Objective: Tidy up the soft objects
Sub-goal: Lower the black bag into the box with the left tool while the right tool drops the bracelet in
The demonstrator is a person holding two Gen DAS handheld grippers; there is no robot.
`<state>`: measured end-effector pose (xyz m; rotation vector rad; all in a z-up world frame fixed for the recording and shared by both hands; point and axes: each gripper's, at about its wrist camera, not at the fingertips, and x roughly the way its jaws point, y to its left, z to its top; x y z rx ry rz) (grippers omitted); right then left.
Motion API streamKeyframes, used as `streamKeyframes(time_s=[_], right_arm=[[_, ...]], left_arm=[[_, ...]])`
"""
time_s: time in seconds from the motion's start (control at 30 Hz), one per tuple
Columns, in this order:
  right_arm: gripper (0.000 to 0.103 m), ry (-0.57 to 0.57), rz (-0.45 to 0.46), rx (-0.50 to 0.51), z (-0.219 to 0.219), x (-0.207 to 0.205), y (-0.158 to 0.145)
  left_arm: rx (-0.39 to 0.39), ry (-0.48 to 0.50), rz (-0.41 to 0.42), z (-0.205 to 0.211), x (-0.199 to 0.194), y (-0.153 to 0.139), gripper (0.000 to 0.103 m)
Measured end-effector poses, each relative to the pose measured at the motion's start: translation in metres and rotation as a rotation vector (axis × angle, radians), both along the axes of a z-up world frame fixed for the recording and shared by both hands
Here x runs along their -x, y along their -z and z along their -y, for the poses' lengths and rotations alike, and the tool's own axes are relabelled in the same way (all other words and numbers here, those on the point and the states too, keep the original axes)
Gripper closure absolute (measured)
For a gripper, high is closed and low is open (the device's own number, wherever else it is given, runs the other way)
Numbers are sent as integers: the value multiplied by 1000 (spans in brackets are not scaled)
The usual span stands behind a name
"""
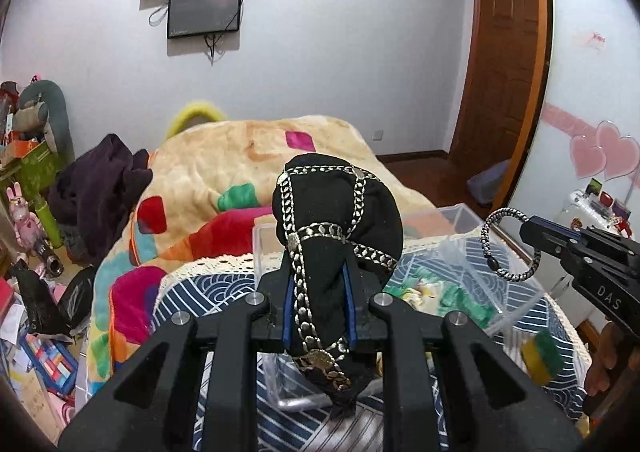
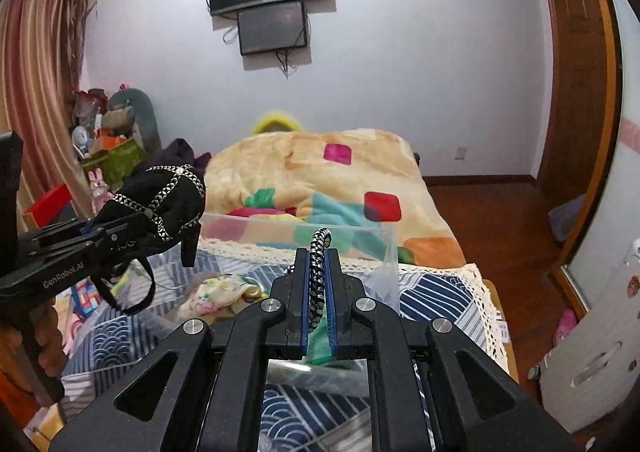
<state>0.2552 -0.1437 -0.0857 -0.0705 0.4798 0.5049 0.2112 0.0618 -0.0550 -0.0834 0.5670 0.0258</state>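
We hold both items in the air above the clear box (image 2: 296, 230) on the bed, probably so each can be dropped in. Our left gripper (image 1: 318, 284) is clamped on a black pouch (image 1: 336, 219) with chain trim; our right gripper (image 2: 318, 288) pinches a braided bracelet (image 2: 319, 264). One gripper's side reads "GenRobot.AI", the other "DAS".

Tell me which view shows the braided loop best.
The left wrist view: the braided loop hangs open from the right gripper, seen nearly whole. The right wrist view shows it edge-on, pinched between its fingers.
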Motion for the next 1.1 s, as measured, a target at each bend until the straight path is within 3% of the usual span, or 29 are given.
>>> streamKeyframes(time_s=[0.37, 0.8, 0.87, 0.93, 1.0, 1.1], right_arm=[[97, -40, -100, 71, -16, -22, 24], [96, -64, -167, 145, -23, -26, 40], [94, -56, -167, 163, -23, -25, 40], [85, -51, -161, 172, -21, -23, 38], [70, -53, -151, 159, -19, -21, 35], [63, -51, -121, 136, -15, -16, 28]], left_arm=[[-15, 7, -109, 7, -35, 36, 84], [-25, 22, -165, 9, -36, 43, 81], [-17, 19, -167, 8, -34, 42, 79], [9, 23, -163, 5, -31, 40, 78], [20, 26, -154, 4, -27, 37, 77], [8, 30, -127, 6, -18, 30, 72]])
